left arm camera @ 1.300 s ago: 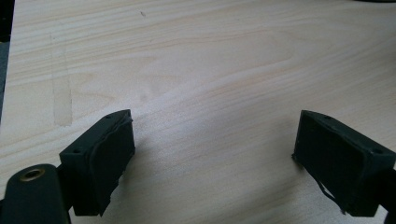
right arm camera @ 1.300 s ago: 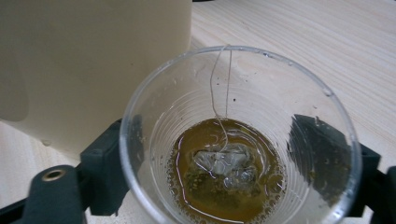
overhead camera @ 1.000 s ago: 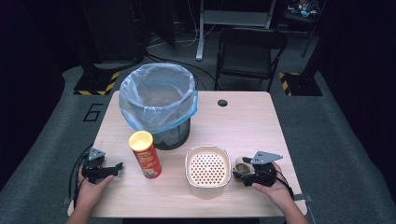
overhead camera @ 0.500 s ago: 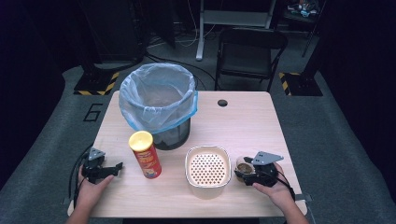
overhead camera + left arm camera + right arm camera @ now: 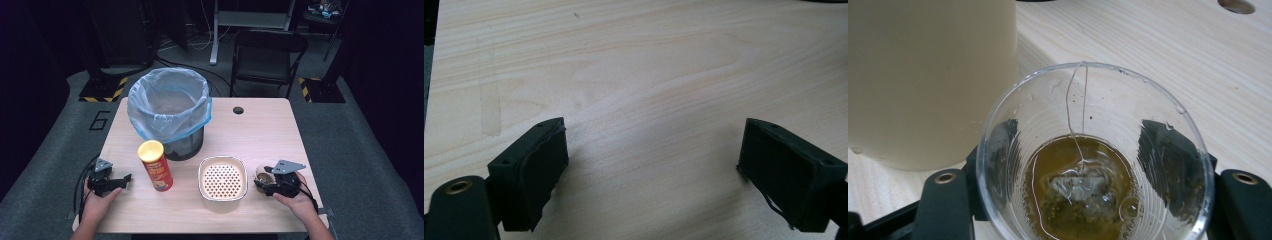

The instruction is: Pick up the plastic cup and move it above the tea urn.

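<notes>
Your right claw (image 5: 1088, 200) grips the clear plastic cup (image 5: 1093, 155) holding a tea bag (image 5: 1080, 192); your left claw (image 5: 654, 175) rests open at 8 o'clock on the pale wooden desk (image 5: 270, 130).

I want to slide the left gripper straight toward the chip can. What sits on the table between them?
Nothing: in the high view, bare wood separates the left gripper from the chip can. The left gripper view shows bare table too.

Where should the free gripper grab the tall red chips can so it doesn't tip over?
Grab the chips can around its middle, on the red body below the yellow lid. It stands upright and is round and narrow, so the open left gripper could probably come in level from the can's left side, where the table is bare. The bin crowds the far side.
</notes>
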The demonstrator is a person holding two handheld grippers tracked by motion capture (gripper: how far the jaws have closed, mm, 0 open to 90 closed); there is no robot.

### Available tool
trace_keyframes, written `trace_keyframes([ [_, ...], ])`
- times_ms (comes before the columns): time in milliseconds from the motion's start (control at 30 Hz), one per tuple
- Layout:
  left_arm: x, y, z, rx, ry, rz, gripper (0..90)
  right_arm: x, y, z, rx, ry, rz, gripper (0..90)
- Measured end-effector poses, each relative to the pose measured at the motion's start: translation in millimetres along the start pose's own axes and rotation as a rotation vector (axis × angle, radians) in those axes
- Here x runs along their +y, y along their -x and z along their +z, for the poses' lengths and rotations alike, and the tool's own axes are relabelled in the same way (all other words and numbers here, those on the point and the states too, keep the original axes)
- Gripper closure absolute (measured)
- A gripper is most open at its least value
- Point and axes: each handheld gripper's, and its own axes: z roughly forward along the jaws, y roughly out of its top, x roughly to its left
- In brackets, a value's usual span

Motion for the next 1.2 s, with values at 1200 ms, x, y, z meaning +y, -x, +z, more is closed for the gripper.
trace_keyframes([
  [1200,0.0,0.0,0.0,0.000,-0.001,0.000,12.0,89.7,15.7,-14.1,0.003,0.049,-0.151,34.9],
])
